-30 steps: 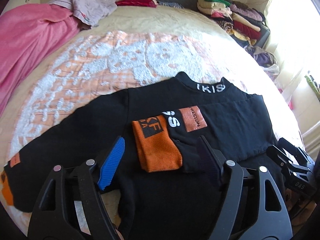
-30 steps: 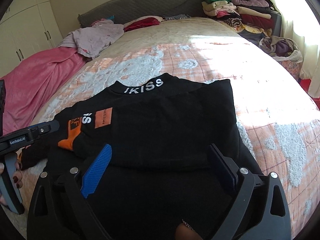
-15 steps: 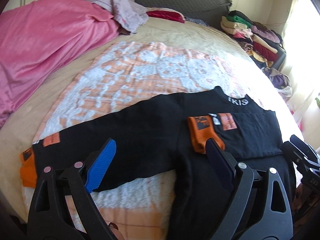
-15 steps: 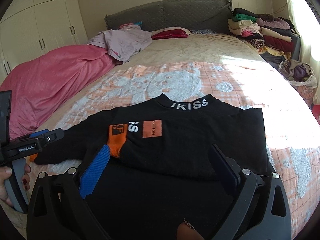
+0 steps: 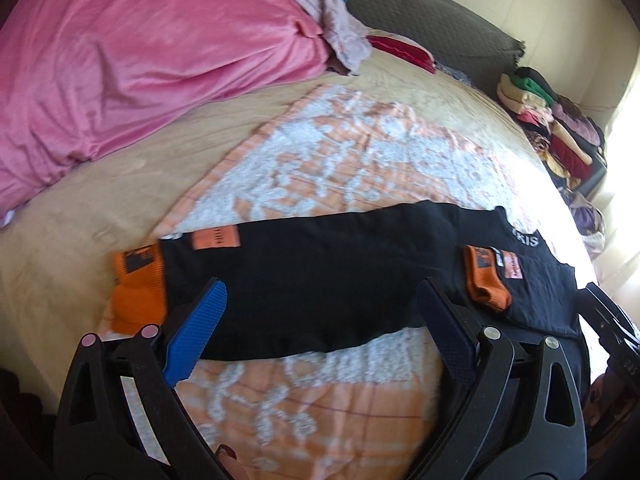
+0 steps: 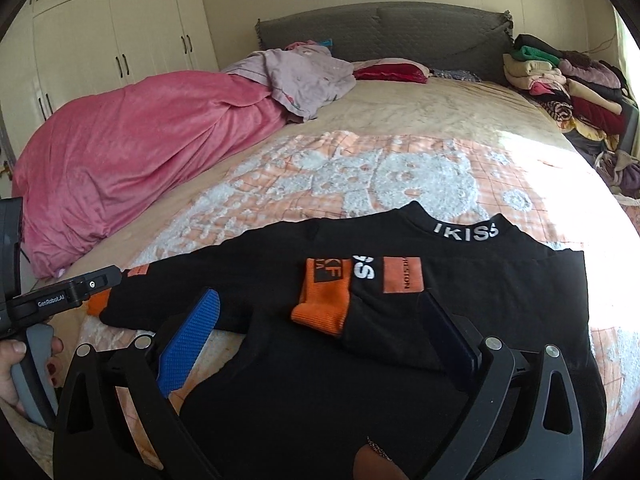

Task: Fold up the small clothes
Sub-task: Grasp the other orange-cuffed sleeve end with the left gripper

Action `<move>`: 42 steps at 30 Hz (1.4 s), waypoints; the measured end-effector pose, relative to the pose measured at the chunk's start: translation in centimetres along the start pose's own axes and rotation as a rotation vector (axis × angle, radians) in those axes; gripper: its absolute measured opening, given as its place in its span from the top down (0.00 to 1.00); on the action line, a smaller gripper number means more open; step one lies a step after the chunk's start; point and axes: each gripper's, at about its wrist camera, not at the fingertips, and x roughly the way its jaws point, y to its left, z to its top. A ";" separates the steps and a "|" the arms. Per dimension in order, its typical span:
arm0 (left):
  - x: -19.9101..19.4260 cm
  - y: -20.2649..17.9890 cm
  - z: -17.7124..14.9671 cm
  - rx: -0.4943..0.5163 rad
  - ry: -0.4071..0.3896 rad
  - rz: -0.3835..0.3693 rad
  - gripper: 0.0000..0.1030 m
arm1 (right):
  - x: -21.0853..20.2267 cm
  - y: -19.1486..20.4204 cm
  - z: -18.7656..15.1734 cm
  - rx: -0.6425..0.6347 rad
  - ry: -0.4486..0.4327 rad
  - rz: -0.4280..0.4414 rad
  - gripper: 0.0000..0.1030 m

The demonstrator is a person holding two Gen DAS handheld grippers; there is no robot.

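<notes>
A small black sweatshirt point(image 6: 460, 280) with white "IKISS" collar lettering lies flat on the bed. Its right sleeve is folded across the chest, orange cuff point(image 6: 322, 306) on top. Its left sleeve point(image 5: 320, 276) stretches out to the left, ending in an orange cuff point(image 5: 138, 284). My left gripper point(image 5: 320, 328) is open and empty, hovering just above that outstretched sleeve. My right gripper point(image 6: 320, 332) is open and empty above the body of the sweatshirt, near the folded cuff. The left gripper also shows in the right wrist view point(image 6: 60, 300).
A pink blanket point(image 6: 132, 168) is heaped at the left of the bed with a lilac garment point(image 6: 304, 76) behind it. Stacks of folded clothes point(image 6: 560, 84) stand at the far right. The orange-and-white bedspread point(image 6: 360, 168) lies beyond the sweatshirt. White wardrobes point(image 6: 120, 32) stand back left.
My left gripper has swung left along the outstretched sleeve, bringing its far orange cuff into view. My right gripper has drawn back and tilted up. Both stayed open.
</notes>
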 end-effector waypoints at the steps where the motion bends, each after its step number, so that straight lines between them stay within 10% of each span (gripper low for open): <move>1: -0.2 0.7 -0.1 -0.010 0.001 0.008 0.14 | 0.2 0.6 0.0 -0.008 0.002 0.006 0.05; 22: 1.3 11.8 -2.3 -0.285 0.122 0.025 0.14 | 3.8 6.9 0.0 -0.097 0.051 0.057 0.05; 31: 3.7 13.1 -2.3 -0.379 0.106 0.058 0.38 | 4.8 4.0 -0.4 -0.010 0.073 0.041 0.05; 38: 4.8 12.8 -1.4 -0.392 0.068 0.088 0.92 | 3.2 0.6 -1.1 0.085 0.061 0.028 0.05; 42: 4.0 11.9 -0.7 -0.370 0.035 0.077 0.92 | 2.0 -1.4 -1.5 0.134 0.043 0.010 0.05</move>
